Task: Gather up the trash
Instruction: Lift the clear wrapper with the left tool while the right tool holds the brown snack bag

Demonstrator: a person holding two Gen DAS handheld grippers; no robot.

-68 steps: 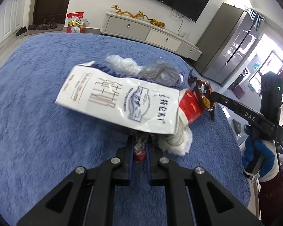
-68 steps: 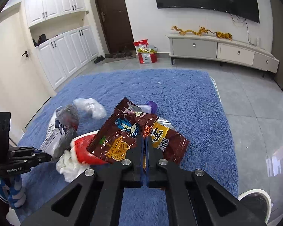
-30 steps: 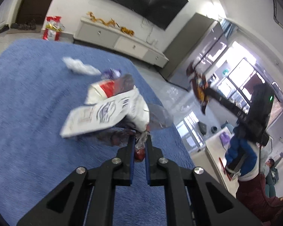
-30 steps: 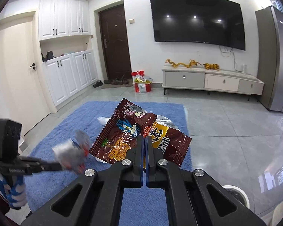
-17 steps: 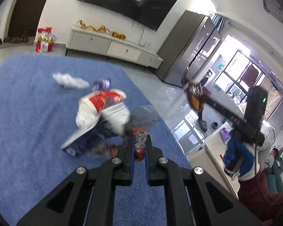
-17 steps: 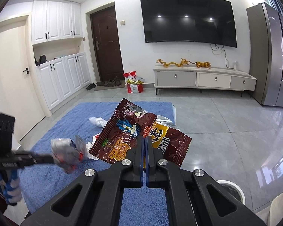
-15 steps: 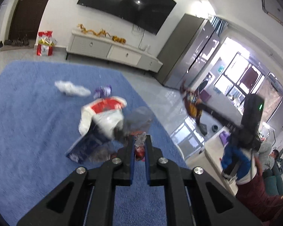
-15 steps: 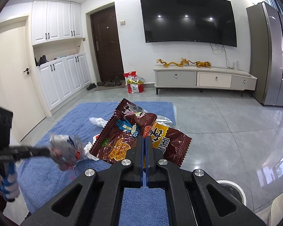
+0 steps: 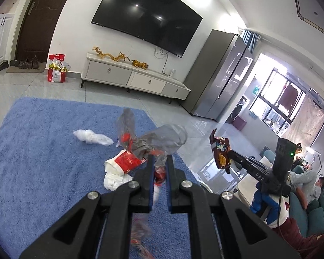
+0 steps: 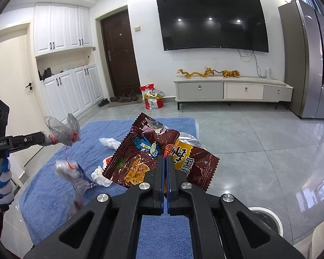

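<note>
My left gripper (image 9: pixel 159 168) pinches a grey plastic bag (image 9: pixel 159 139) up off the rug (image 9: pixel 43 161). My right gripper (image 10: pixel 166 168) is clamped on a brown snack wrapper (image 10: pixel 140 153). The bin (image 10: pixel 265 218) sits on the floor low to my right, nearer the right gripper, so both loads travel that way. A red-white wrapper (image 9: pixel 127 160) and tissue (image 9: pixel 90 137) lie mid-rug.

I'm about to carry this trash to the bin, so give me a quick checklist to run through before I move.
1. Left gripper shut on grey plastic bag: ok.
2. Right gripper shut on brown snack wrapper: ok.
3. Nothing dangling: not ok, a white packet hangs below the bag.
4. Rug cleared: not ok, red-and-white wrapper and white crumpled plastic remain.
5. Bin rim visible, contents: cannot tell.
</note>
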